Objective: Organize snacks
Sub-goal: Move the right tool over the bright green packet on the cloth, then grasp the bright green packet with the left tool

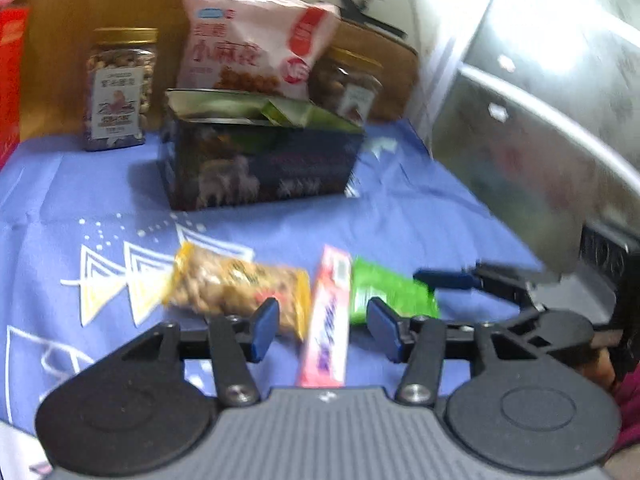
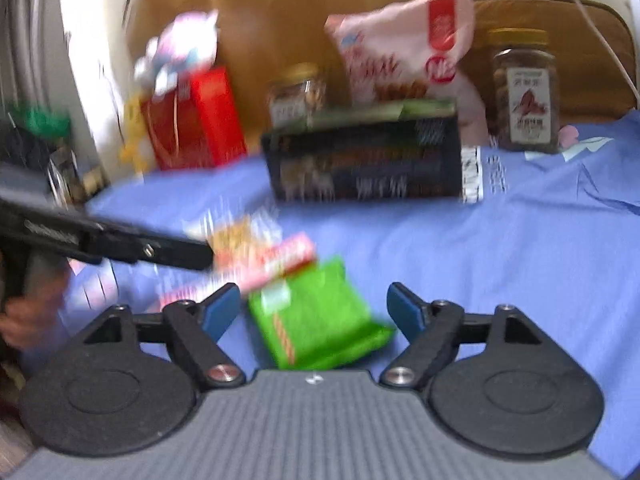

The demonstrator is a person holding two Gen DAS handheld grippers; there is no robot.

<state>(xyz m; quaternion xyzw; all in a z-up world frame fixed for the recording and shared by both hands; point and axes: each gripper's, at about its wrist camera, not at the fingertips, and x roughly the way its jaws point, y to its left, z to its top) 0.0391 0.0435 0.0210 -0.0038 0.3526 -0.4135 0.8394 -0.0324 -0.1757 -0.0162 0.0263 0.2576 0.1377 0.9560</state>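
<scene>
1. Green foil packet (image 2: pixel 320 316) lies flat on the blue cloth (image 2: pixel 500 248), between the spread jaws of the right gripper (image 2: pixel 314 310); the pads stand clear of it on both sides, nothing pinched.
2. Pink stick pack (image 1: pixel 326 320) lies lengthwise between the jaws of the left gripper (image 1: pixel 322 326), jaws partly spread, pads not touching it. Yellow peanut packet (image 1: pixel 236 290) sits just beside it, under the left pad.
3. All three lie close together, the pink pack touching or overlapping the green one; edges are blurred.
4. Handling, judged: light, soft film wrappers, slick and crinkly. They likely buckle under a squeeze; the peanut pack's contents may shift.
5. Hold, judged: take the green packet across its narrow width, near the middle. Take the pink pack across its short side at mid-length so it does not droop.
6. Likely goal: the dark open box (image 1: pixel 260 160) further back, well apart, with a large pink bag (image 1: pixel 256 44) behind it and two nut jars (image 1: pixel 118 88) beside it.
7. Risk: pads catching a neighbouring wrapper.
</scene>
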